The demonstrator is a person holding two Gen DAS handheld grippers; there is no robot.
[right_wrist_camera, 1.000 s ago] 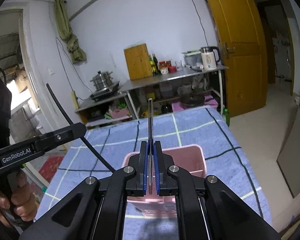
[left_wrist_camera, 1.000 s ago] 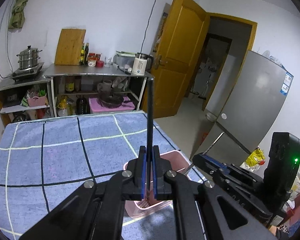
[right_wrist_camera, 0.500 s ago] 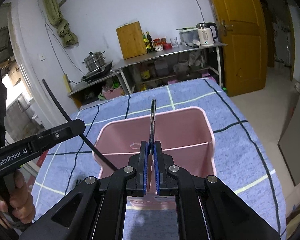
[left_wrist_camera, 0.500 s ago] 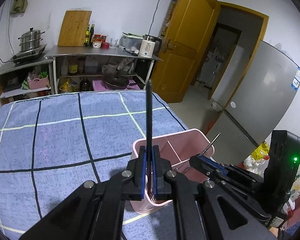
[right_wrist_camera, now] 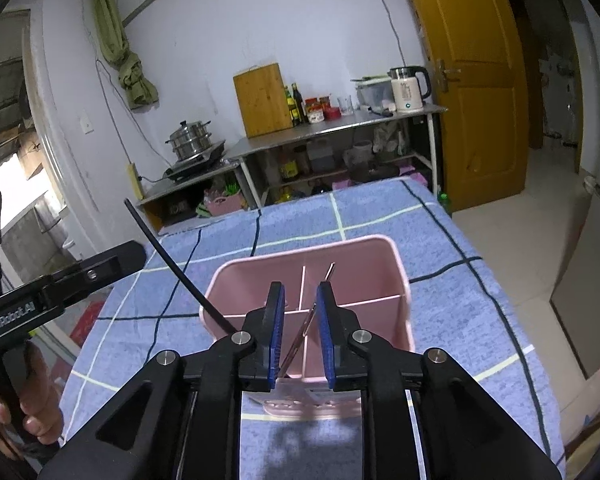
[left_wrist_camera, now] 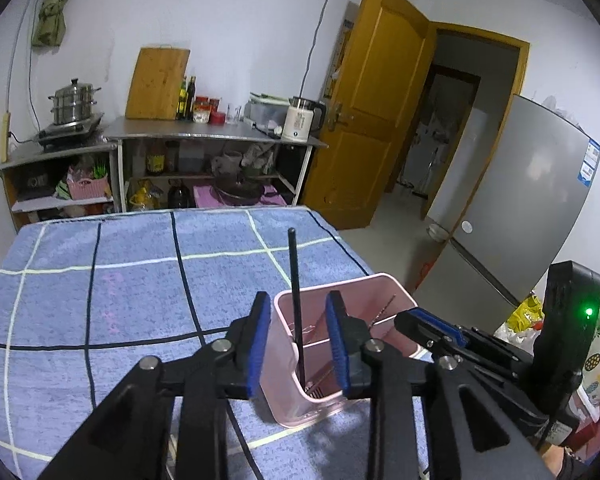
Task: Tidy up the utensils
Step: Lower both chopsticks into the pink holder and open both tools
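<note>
Both grippers clamped their utensils a second ago; now their jaws are opening and the utensils stand loose between the pads, touched by neither.

Covering the desk [left_wrist_camera: 100, 280] is a blue towel-like cloth with dark and pale grid lines. On it stands the pink holder [right_wrist_camera: 364, 268], a rectangular bin split by thin walls into compartments.

Over the holder's near corner, the left gripper [left_wrist_camera: 298, 340] has its blue pads apart on either side of the black utensil [left_wrist_camera: 295, 300], a thin dark rod that stands almost upright with its lower end down in the near compartment. From the right wrist view this same rod leans out over the holder's left rim.

Just above the holder's near wall, the right gripper [right_wrist_camera: 300, 336] likewise has its pads apart, with the metal utensil [right_wrist_camera: 314, 308] tilted between them, upper tip pointing right, lower end hidden behind the gripper body.
</note>
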